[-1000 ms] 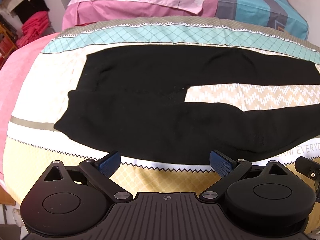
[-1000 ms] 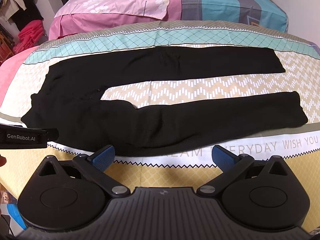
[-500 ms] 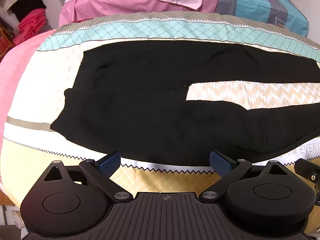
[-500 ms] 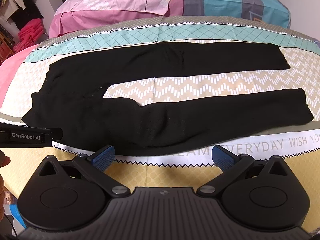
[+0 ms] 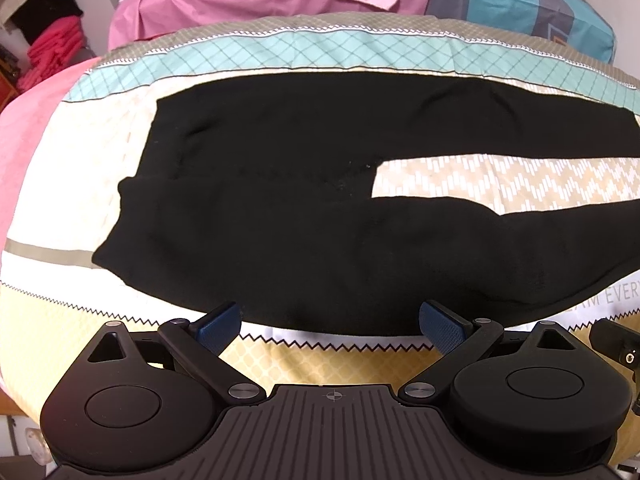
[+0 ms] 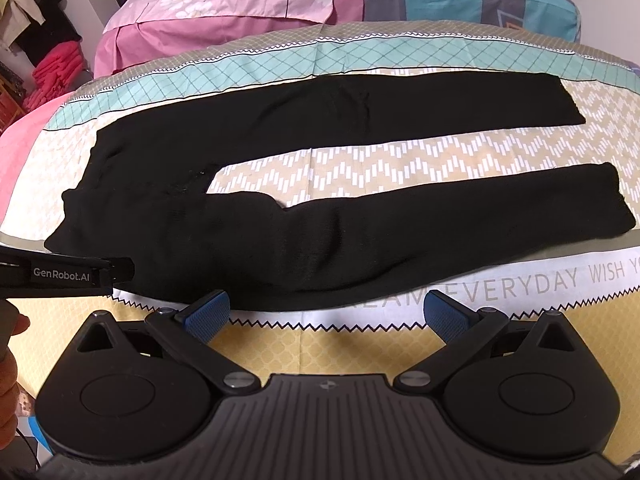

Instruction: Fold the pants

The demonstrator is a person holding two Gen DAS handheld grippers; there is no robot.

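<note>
Meanwhile hovered at the near edge of the pants (image 6: 280, 216), left gripper (image 5: 330, 322) and right gripper (image 6: 326, 312) both spread wide, holding nothing.

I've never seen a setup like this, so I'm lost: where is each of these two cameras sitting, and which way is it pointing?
Left wrist view: it sits on the left hand-held gripper, open, looking across the bed at the waist end of the black pants.
Right wrist view: it sits on the right hand-held gripper, open, facing both pant legs; a hand shows at the left edge.
Shared: the same pants, patterned bedspread and pink pillow.
</note>
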